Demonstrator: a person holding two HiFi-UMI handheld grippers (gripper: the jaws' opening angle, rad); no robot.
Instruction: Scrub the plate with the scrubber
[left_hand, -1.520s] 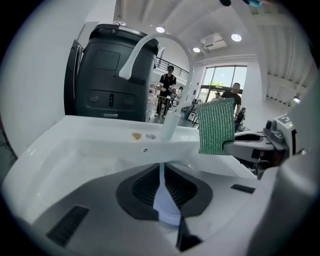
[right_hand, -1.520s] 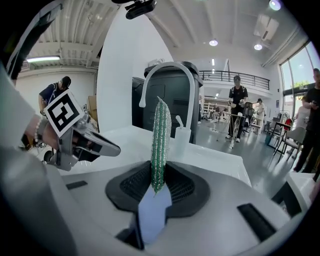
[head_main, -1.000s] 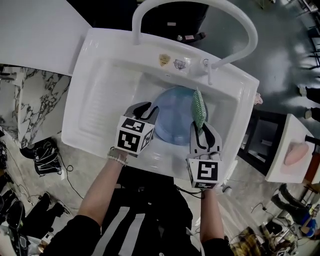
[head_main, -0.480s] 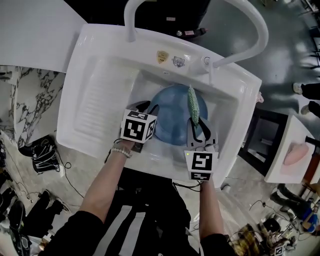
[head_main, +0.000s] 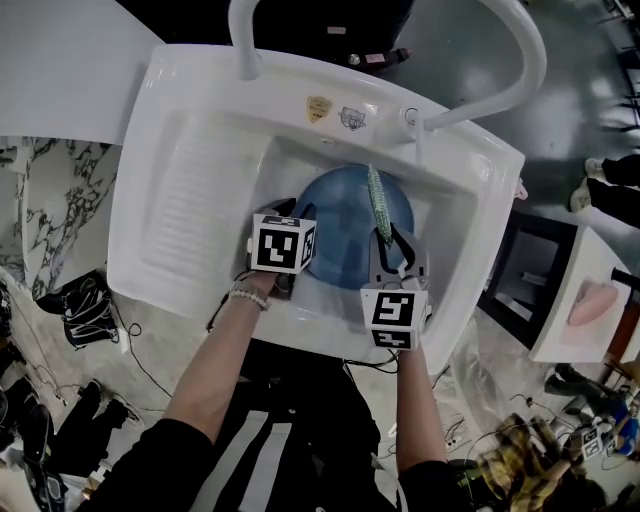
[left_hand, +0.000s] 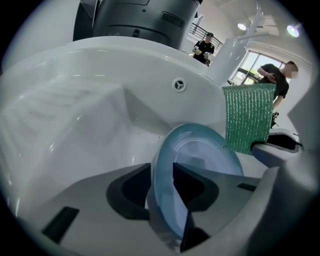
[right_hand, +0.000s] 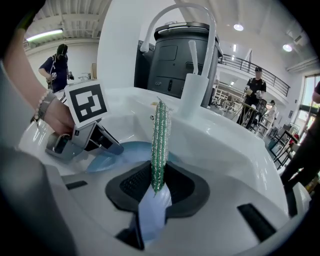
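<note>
A translucent blue plate (head_main: 345, 225) stands tilted in the white sink basin (head_main: 200, 180). My left gripper (head_main: 295, 212) has the plate's left rim (left_hand: 200, 155) between its jaws. The pads touch the rim while the jaws are opening. My right gripper (head_main: 390, 240) is shut on a green mesh scrubber (head_main: 378, 205). The scrubber stands upright and edge-on over the plate's right part. In the right gripper view the scrubber (right_hand: 160, 145) rises from the jaws, with the plate (right_hand: 120, 150) and the left gripper (right_hand: 95, 140) to its left. In the left gripper view the scrubber (left_hand: 247, 117) hangs at the plate's right.
A white arched faucet pipe (head_main: 520, 60) spans the back of the sink, with a thin spout (head_main: 420, 140) dropping toward the basin. A ribbed drainboard (head_main: 185, 190) lies left of the basin. A marble counter (head_main: 50, 200) stands at the left, and people stand in the background.
The right gripper has carried the scrubber left, from the plate's right rim to over its face, and turned it edge-on. The left gripper stays at the plate's left rim.
</note>
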